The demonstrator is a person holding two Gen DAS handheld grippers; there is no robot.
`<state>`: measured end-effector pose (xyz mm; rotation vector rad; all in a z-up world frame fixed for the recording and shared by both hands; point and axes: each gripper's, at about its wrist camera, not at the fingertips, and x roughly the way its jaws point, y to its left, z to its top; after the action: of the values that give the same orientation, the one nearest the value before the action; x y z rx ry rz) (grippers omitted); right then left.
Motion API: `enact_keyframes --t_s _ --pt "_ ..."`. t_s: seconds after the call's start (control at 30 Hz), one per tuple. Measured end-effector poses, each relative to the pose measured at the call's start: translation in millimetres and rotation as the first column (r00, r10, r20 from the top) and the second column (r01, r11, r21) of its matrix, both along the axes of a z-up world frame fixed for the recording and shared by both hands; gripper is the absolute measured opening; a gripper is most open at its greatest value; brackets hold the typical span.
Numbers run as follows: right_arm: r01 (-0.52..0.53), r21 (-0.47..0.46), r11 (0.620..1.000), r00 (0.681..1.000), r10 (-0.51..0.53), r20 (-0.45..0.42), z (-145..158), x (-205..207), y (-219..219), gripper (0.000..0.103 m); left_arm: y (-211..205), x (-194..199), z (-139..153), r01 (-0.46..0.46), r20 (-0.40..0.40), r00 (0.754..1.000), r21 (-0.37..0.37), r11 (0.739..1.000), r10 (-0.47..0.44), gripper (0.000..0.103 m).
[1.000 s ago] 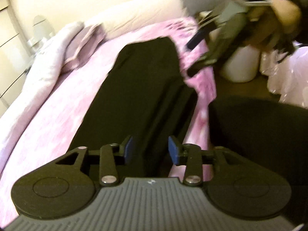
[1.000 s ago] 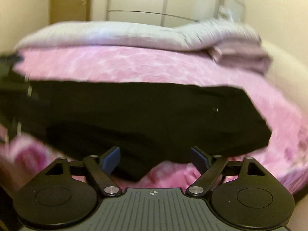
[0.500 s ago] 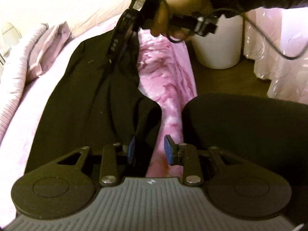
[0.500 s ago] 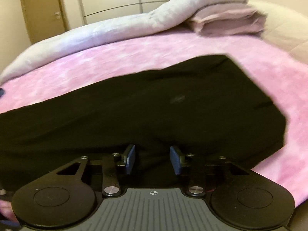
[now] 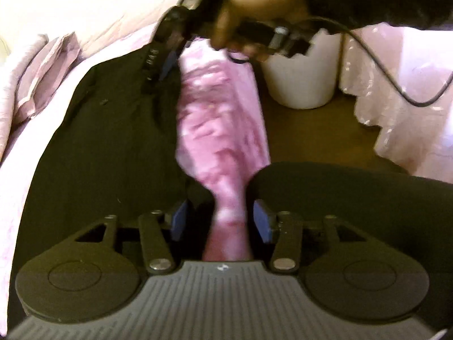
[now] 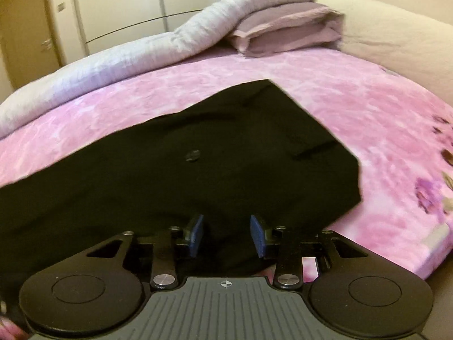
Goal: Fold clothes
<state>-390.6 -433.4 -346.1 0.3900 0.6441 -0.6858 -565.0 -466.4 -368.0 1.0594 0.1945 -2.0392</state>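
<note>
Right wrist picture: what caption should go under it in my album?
Right gripper, jaws open, over black garment spread on pink bedspread.

Garment (image 6: 198, 153) lying flat on the bed cover (image 6: 368, 107), its long axis running along the cover's near edge. Rolled duvet (image 6: 141, 48) along the far side of the bed, behind the garment; folded pillow (image 6: 283, 31) resting against the duvet's right end, well apart from the garment. Wardrobe (image 6: 121, 8) behind the duvet. In the left wrist view, the right gripper (image 5: 162, 65) over the far end of the garment, the left gripper (image 5: 219, 221) at its near end. Bucket (image 5: 303, 73) on the floor to the right of the bed, beyond the person's leg (image 5: 354, 198).
</note>
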Motion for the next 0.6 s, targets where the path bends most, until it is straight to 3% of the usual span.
enact_keyframes --t_s 0.13,0.23,0.33,0.4,0.43,0.53,0.6 --pt "0.028 -0.047 0.998 0.999 -0.026 0.047 10.6 -9.9 3.3 0.039 2.8 11.5 19.0 -0.048 -0.054 0.998 -0.041 0.998 0.045 0.039" --pt "0.104 0.05 0.993 0.982 -0.11 0.154 5.9 -23.2 3.1 0.041 -9.2 13.3 19.6 -0.102 -0.059 0.994 -0.077 0.992 0.097 0.037" --pt "0.127 0.142 0.982 0.965 -0.156 0.21 -8.5 -37.4 1.0 0.044 -25.7 3.1 0.7 -0.063 0.001 0.998 0.013 0.998 0.063 0.037" --pt "0.101 0.153 0.983 0.965 -0.134 0.226 -13.0 -40.5 -6.6 0.043 -15.3 -3.2 -8.5 -0.012 0.059 0.998 -0.016 1.0 0.013 0.043" --pt "0.092 0.141 0.986 0.965 -0.124 0.233 -12.4 -42.5 -13.2 0.041 -10.4 -4.2 -10.7 0.004 0.077 0.997 -0.031 1.0 -0.001 0.043" --pt "0.127 0.106 0.986 0.967 -0.147 0.209 -5.4 -44.1 -36.3 0.024 -10.7 5.8 -4.9 -0.029 0.018 0.999 0.003 1.0 0.029 0.043" --pt "0.163 0.086 0.983 0.964 -0.177 0.196 1.9 -42.2 -39.4 0.024 -10.2 12.5 0.2 -0.053 -0.014 0.998 0.017 0.998 0.053 0.042"
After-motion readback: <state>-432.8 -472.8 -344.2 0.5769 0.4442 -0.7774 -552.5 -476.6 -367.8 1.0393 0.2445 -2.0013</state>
